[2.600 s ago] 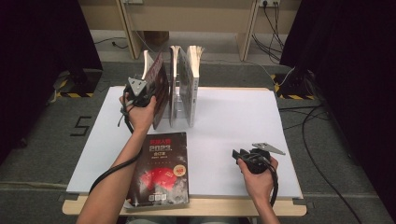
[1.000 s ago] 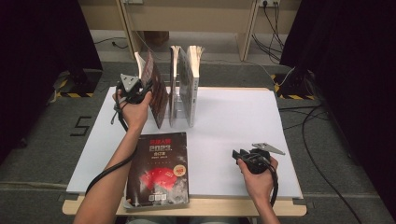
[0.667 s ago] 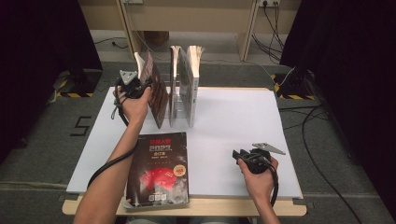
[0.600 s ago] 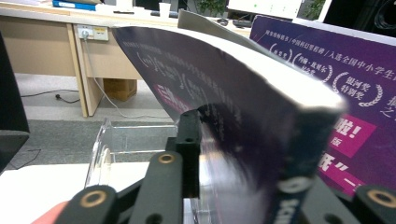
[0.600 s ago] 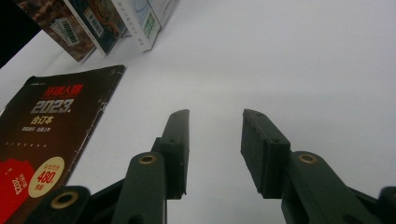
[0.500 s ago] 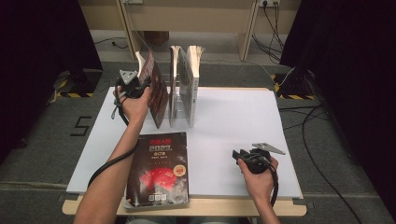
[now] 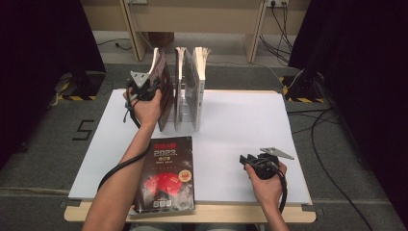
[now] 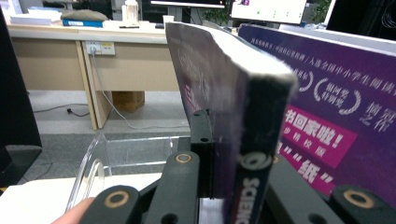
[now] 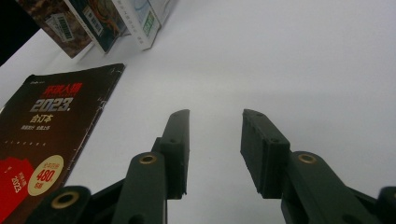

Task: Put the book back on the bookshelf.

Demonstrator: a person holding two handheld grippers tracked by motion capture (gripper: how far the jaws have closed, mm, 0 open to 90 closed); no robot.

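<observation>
Dark-covered book (image 7: 163, 94) stands upright, leftmost of three, at the table's far edge.

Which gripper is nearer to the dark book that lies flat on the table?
The right gripper is nearer: it rests open on the table, to the right of the flat book. The left gripper is farther back, shut on a standing book.
</observation>
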